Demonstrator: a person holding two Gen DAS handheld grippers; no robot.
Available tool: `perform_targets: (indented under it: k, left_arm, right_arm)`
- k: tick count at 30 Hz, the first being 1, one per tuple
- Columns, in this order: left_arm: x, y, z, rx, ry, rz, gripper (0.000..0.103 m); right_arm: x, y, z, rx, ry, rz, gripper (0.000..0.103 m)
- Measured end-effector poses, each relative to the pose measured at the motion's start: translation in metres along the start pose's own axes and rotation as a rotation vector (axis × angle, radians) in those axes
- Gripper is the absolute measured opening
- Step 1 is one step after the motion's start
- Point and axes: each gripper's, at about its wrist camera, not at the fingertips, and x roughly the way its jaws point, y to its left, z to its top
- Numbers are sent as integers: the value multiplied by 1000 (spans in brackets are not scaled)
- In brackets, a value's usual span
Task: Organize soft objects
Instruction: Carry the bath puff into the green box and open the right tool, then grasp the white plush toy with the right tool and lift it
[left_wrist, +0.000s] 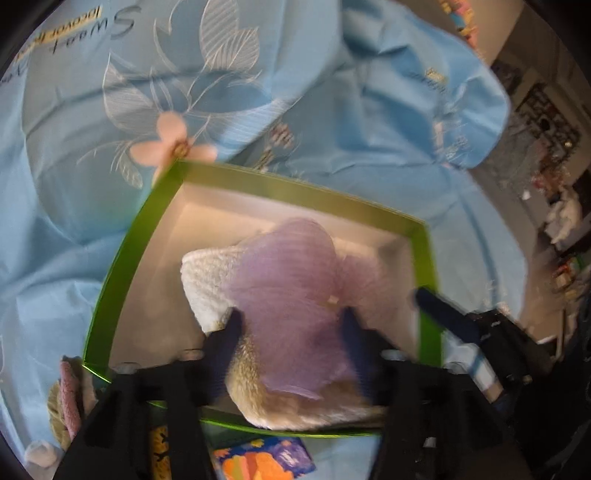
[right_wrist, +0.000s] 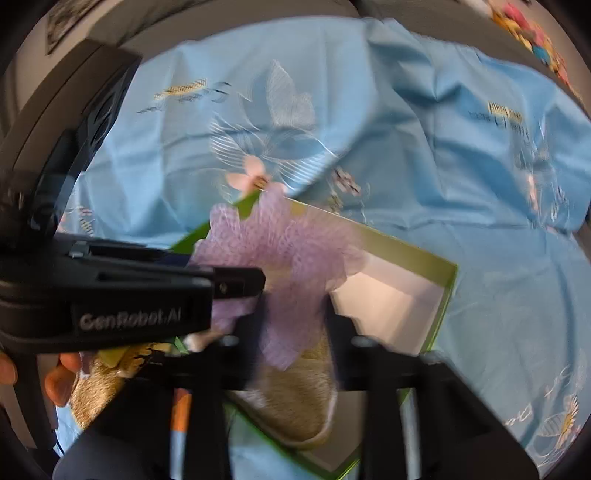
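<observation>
A green-rimmed box (left_wrist: 122, 258) with a white inside lies on a light blue flowered sheet. In it are a folded white towel (left_wrist: 208, 273) and a tan plush piece (left_wrist: 247, 384). A purple mesh bath pouf (left_wrist: 288, 280) rests on top of them. My left gripper (left_wrist: 290, 317) is in the box, its fingers set on both sides of the pouf. My right gripper (right_wrist: 291, 306) also straddles the pouf (right_wrist: 280, 243) above the tan plush (right_wrist: 295, 398) and the box (right_wrist: 443, 295). The frames are blurred by motion.
The left gripper's body (right_wrist: 110, 291) fills the left of the right wrist view. A pink and beige knitted item (left_wrist: 68, 391) and a colourful card (left_wrist: 258, 458) lie by the box's near edge. Room clutter (left_wrist: 546, 177) stands beyond the bed's right edge.
</observation>
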Motion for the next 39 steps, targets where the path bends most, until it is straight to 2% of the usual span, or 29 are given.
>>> perform_targets:
  k: [1,4,8,11,14,16,17,18,27,32,39]
  left_arm:
    - [1,2,0,-2,-2,6,82]
    - [-2,10,-2,-19,-6,4,83]
    - [-20,24,-1,-38,-35,6,86]
    - [-43,35,-3,-42,-86,22,91]
    - [-72,49,-11,-46,-136,39,92]
    - [-89,57,-19,-49,-163,46,96]
    - [-99,62,-26,-48,-176,52,98]
    - [-108,66,-33,-47,-195,61,100]
    - [-163,98,-99,-94,-273,122,100]
    - [-178,113,-135,-150,-281,127,100]
    - [-188,123,-180,-150,-284,205,100]
  right_arm:
    - [2,-4,-2,11,6,-11,58]
    - [2,-16,-8,51,9,11,61]
    - [-8,-21,-13,64,-13,-6,67]
    - [-25,-20,-17,67,-43,-15,82]
    - [-40,-15,-21,57,-65,-22,83]
    - [-51,-11,-26,54,-79,-20,96]
    - [-56,-8,-28,53,-88,-17,99]
    - [-61,-6,-30,51,-94,-13,100]
    - [-105,30,-49,3,-131,40,101]
    - [-117,58,-63,-43,-123,84,101]
    - [-124,96,-86,-102,-102,122,101]
